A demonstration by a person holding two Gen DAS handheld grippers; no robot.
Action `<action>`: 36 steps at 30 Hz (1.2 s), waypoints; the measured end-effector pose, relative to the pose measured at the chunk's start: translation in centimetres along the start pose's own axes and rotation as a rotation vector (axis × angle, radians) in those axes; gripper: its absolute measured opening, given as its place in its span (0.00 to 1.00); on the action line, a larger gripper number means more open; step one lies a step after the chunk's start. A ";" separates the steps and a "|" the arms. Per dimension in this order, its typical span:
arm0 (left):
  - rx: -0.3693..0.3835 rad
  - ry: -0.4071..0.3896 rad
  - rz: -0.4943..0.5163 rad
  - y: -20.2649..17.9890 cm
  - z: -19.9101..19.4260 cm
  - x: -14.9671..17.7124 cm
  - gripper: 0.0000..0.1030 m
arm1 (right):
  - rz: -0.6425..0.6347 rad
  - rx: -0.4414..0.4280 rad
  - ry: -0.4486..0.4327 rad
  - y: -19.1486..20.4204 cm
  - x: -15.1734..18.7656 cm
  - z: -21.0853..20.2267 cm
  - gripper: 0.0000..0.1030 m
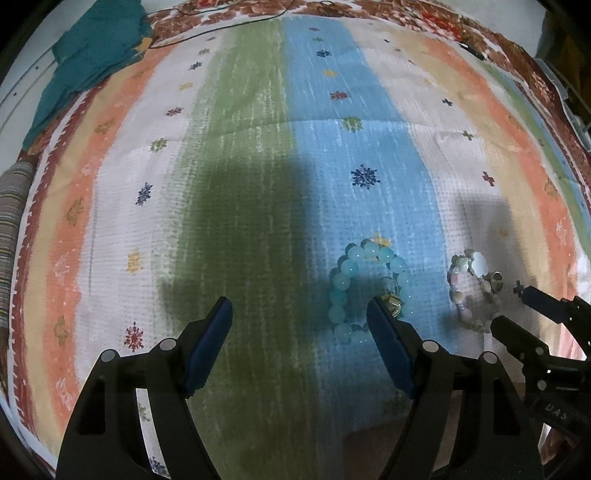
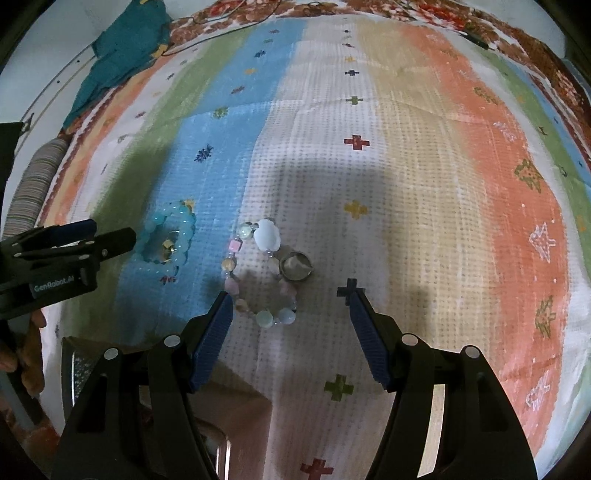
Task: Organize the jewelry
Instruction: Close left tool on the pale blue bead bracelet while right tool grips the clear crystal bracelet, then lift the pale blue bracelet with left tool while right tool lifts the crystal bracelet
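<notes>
A light-blue bead bracelet [image 1: 345, 280] lies on the striped cloth with a small gold ring [image 1: 392, 303] inside its loop; both also show in the right wrist view, the bracelet [image 2: 184, 225] and the ring [image 2: 169, 248]. A pastel mixed-bead bracelet [image 2: 258, 291] with a white cloud charm [image 2: 267, 235] lies to its right, and a silver ring [image 2: 295, 266] touches it. My left gripper [image 1: 301, 310] is open, its right finger at the blue bracelet's edge. My right gripper [image 2: 290, 297] is open around the near end of the pastel bracelet [image 1: 466, 295].
The striped patterned cloth [image 2: 424, 184] covers the work surface. A teal fabric [image 1: 92, 62] lies at the far left corner beside a thin black cable [image 1: 221, 29]. A shiny metal object [image 2: 85, 373] sits below the cloth's near edge.
</notes>
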State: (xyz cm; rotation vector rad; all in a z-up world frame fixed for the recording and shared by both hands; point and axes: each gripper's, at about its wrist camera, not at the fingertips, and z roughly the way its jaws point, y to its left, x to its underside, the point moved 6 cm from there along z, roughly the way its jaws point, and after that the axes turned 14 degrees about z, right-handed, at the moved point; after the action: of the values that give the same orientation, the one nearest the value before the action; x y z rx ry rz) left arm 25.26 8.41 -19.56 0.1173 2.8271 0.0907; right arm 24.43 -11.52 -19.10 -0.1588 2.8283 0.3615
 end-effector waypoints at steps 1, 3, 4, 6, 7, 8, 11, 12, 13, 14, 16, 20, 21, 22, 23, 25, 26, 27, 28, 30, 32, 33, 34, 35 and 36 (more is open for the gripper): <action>0.004 0.001 0.005 -0.1 0.1 0.0 0.72 | 0.001 0.001 0.002 0.0 -0.1 0.1 0.64; 0.003 0.005 0.010 -0.2 0.4 -0.2 0.72 | 0.006 0.002 0.003 -0.1 -0.2 0.3 0.64; 0.000 0.009 0.010 -0.2 0.6 -0.2 0.72 | 0.006 0.003 0.002 -0.1 -0.2 0.4 0.64; -0.002 0.013 0.010 0.0 0.9 -0.3 0.72 | 0.003 0.005 0.000 -0.1 -0.3 0.5 0.64; -0.001 0.012 0.009 0.0 1.0 -0.2 0.72 | 0.006 0.004 -0.001 -0.2 -0.4 0.6 0.64; -0.004 0.012 0.007 0.1 1.0 -0.2 0.72 | 0.007 0.003 0.001 -0.2 -0.5 0.7 0.64; 0.002 0.017 0.016 0.1 1.4 -0.2 0.70 | 0.003 0.008 0.004 -0.3 -0.5 1.1 0.59; 0.001 0.022 0.022 0.1 1.5 -0.3 0.68 | -0.001 0.019 0.002 -0.3 -0.6 1.2 0.56; -0.003 0.031 0.030 0.0 1.8 -0.2 0.66 | -0.003 0.030 -0.001 -0.4 -0.6 1.2 0.52; -0.008 0.038 0.037 -0.1 2.0 -0.1 0.62 | -0.002 0.036 -0.002 -0.6 -0.7 1.3 0.48; -0.022 0.040 0.056 -0.1 2.3 0.0 0.62 | 0.000 0.041 0.001 -0.8 -0.7 1.5 0.44; -0.023 0.034 0.069 -0.3 2.4 0.1 0.58 | -0.048 0.084 -0.014 -0.6 -0.4 1.8 0.41; -0.022 0.032 0.074 -0.5 2.4 0.1 0.53 | -0.055 0.087 -0.021 -0.6 -0.3 1.8 0.40; -0.023 0.032 0.077 -0.6 2.4 0.1 0.50 | -0.052 0.086 -0.023 -0.6 -0.3 1.8 0.33; -0.024 0.032 0.081 -0.7 2.4 0.1 0.43 | -0.054 0.086 -0.025 -0.7 -0.4 1.7 0.26; -0.025 0.034 0.089 -0.9 2.3 -0.1 0.30 | -0.051 0.080 -0.022 -0.9 -0.4 1.7 0.19; -0.027 0.037 0.094 -1.2 2.2 0.0 0.22 | -0.050 0.077 -0.020 -0.9 -0.4 1.7 0.16; -0.028 0.038 0.099 -1.2 2.2 0.1 0.16 | -0.048 0.073 -0.019 -1.0 -0.4 1.7 0.15; -0.027 0.040 0.102 -1.3 2.2 0.1 0.14 | -0.044 0.068 -0.018 -1.1 -0.5 1.7 0.12; -0.026 0.039 0.100 -1.1 2.1 0.2 0.11 | -0.034 0.057 -0.016 -1.2 -0.5 1.7 0.11; -0.023 0.038 0.091 -1.0 1.9 0.2 0.11 | -0.030 0.054 -0.018 -1.2 -0.5 1.5 0.10; -0.022 0.038 0.087 -1.0 1.8 0.1 0.11 | -0.029 0.051 -0.019 -1.2 -0.6 1.4 0.09; -0.021 0.036 0.084 -0.9 1.7 0.0 0.11 | -0.026 0.047 -0.020 -1.1 -0.6 1.3 0.09; -0.019 0.028 0.082 -0.9 1.3 -0.1 0.11 | -0.023 0.042 -0.021 -1.1 -0.6 1.2 0.08; -0.017 0.022 0.081 -1.0 1.1 -0.2 0.11 | -0.022 0.037 -0.026 -1.0 -0.6 0.9 0.08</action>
State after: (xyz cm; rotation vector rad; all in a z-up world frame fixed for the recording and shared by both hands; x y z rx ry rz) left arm 25.68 7.46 -20.60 0.2280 2.8427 0.1340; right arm 25.42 -12.19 -19.98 -0.1762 2.8034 0.3036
